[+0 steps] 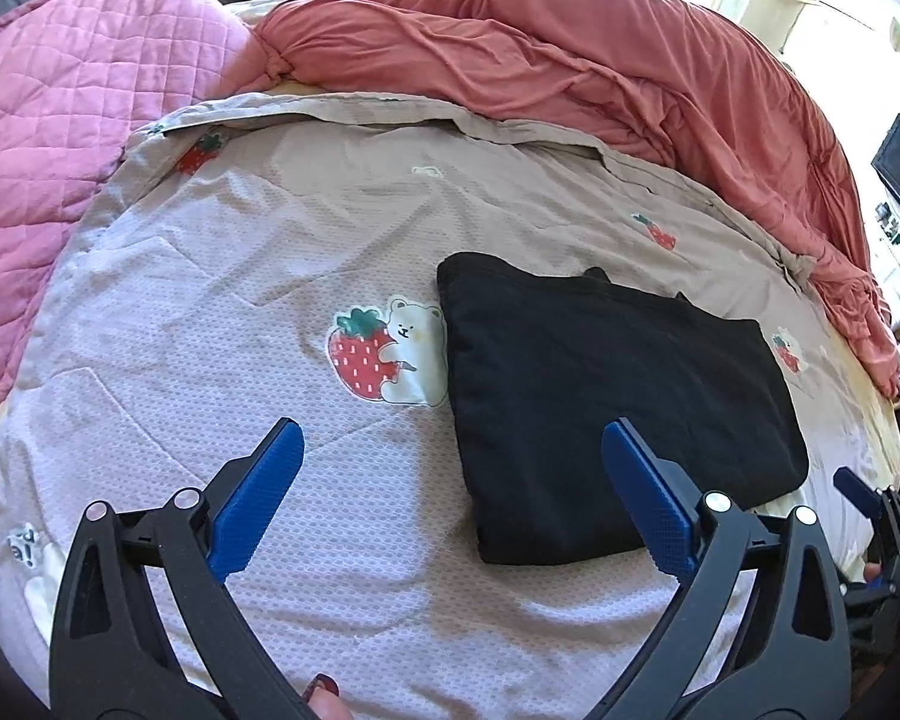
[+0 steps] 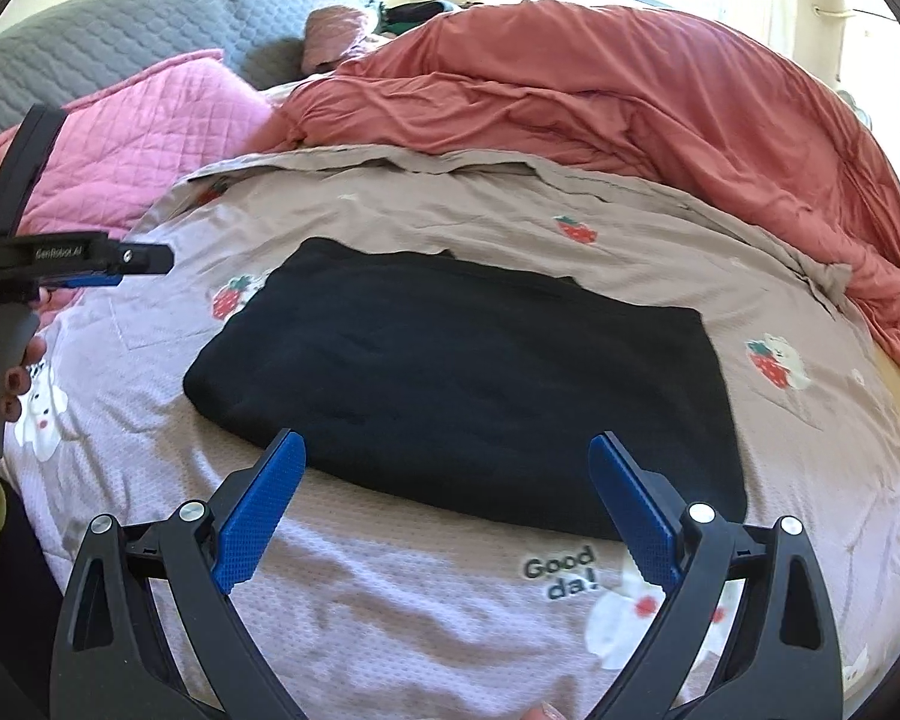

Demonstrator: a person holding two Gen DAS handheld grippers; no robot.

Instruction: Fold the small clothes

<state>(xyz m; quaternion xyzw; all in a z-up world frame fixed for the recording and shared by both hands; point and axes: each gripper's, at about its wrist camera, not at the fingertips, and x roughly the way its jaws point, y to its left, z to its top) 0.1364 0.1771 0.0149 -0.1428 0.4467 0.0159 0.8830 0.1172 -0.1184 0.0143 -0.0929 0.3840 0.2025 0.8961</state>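
A black garment (image 1: 618, 408) lies folded into a flat rectangle on the bedspread (image 1: 270, 252); the right wrist view shows the same black garment (image 2: 468, 384) spread wide before me. My left gripper (image 1: 450, 438) hovers open above the bedspread, just left of the garment's near corner, nothing between its blue pads. My right gripper (image 2: 447, 450) is also open and empty, held over the garment's near edge. It appears at the right edge of the left wrist view as the right gripper (image 1: 870, 516). The left gripper's body (image 2: 60, 264) shows at the left of the right wrist view, held by a hand.
The bedspread is grey-lilac with strawberry and bear prints (image 1: 384, 354). A bunched coral duvet (image 1: 570, 60) runs along the far side and right. A pink quilted blanket (image 1: 60, 120) lies at the left, a grey quilted headboard (image 2: 120, 30) behind it.
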